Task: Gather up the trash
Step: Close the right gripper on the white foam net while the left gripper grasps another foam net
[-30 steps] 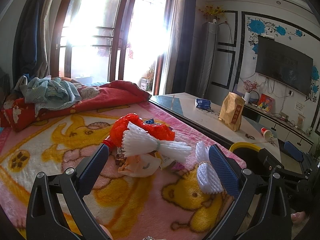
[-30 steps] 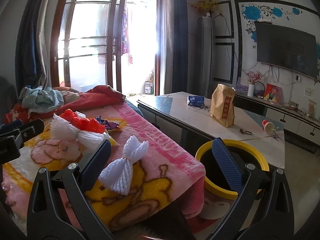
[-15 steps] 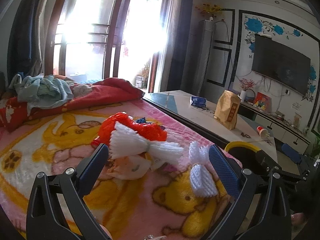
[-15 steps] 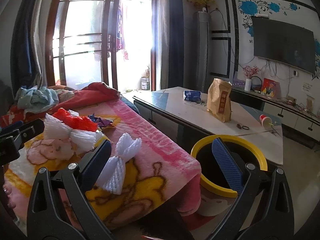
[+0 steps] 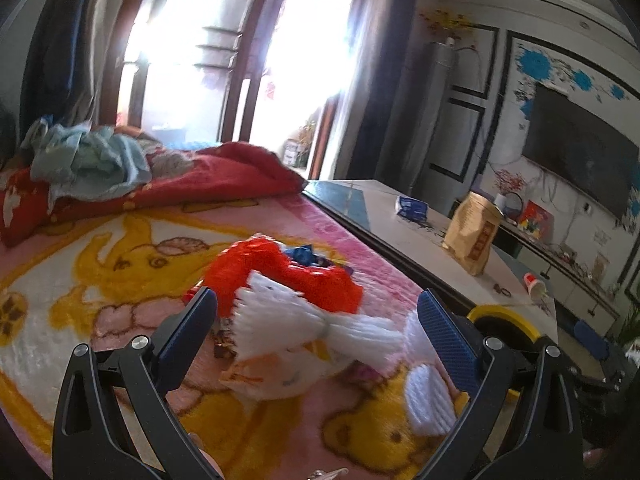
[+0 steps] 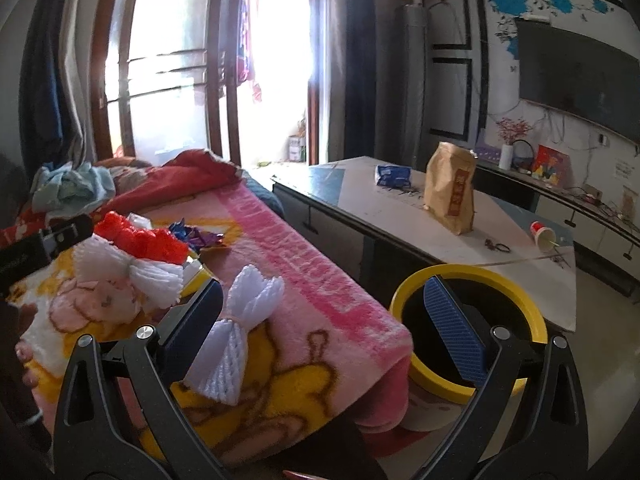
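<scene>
A heap of trash lies on the pink cartoon blanket [image 5: 100,280]: red foam netting [image 5: 280,272], a white foam net [image 5: 304,320], a crumpled pale wrapper [image 5: 272,376] and blue foil [image 5: 302,254]. A second white foam net [image 5: 430,394] lies nearer the blanket's right edge. My left gripper [image 5: 318,330] is open, its fingers either side of the heap and just short of it. My right gripper [image 6: 326,318] is open too, above the blanket's corner, with the second white foam net [image 6: 236,336] by its left finger. A yellow-rimmed bin [image 6: 468,280] stands on the floor behind its right finger.
A long low table [image 6: 360,208] runs beside the bed, carrying a brown paper bag [image 6: 450,194], a blue packet [image 6: 392,176] and a tipped red cup [image 6: 542,236]. Red bedding [image 5: 180,184] and blue clothes [image 5: 88,164] are piled at the bed's far end.
My left gripper has come closer to the heap, which now looks larger and lower between its fingers. My right gripper has shifted slightly; the bin and net sit a little nearer.
</scene>
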`<state>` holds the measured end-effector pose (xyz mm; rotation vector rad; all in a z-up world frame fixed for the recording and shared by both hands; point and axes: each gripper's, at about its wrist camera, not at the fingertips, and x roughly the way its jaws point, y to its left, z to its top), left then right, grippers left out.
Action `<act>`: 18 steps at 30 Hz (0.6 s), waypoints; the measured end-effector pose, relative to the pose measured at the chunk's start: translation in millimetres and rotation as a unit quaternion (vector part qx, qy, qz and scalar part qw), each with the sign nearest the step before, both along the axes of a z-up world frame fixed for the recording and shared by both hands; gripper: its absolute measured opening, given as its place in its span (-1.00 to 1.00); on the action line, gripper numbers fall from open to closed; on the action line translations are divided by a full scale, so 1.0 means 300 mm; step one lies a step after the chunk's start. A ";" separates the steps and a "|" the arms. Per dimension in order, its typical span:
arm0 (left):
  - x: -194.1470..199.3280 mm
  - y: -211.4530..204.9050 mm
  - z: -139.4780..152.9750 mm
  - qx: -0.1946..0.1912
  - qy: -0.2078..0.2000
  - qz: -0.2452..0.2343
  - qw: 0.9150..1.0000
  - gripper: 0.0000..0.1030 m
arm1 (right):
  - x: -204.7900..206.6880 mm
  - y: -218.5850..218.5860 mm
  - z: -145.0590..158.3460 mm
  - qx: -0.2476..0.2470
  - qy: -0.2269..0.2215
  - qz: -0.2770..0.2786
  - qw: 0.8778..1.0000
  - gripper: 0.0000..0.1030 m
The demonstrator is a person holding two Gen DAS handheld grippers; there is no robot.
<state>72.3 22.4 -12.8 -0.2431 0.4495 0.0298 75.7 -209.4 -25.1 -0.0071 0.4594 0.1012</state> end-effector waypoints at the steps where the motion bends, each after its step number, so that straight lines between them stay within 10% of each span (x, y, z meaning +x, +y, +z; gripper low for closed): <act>1: 0.015 0.020 -0.006 -0.005 0.007 0.008 1.000 0.88 | 0.016 0.010 -0.005 0.001 0.008 0.007 1.000 0.80; 18: 0.127 0.189 -0.113 -0.084 0.081 -0.012 0.993 0.86 | 0.234 0.205 -0.239 0.046 0.208 0.086 0.973 0.66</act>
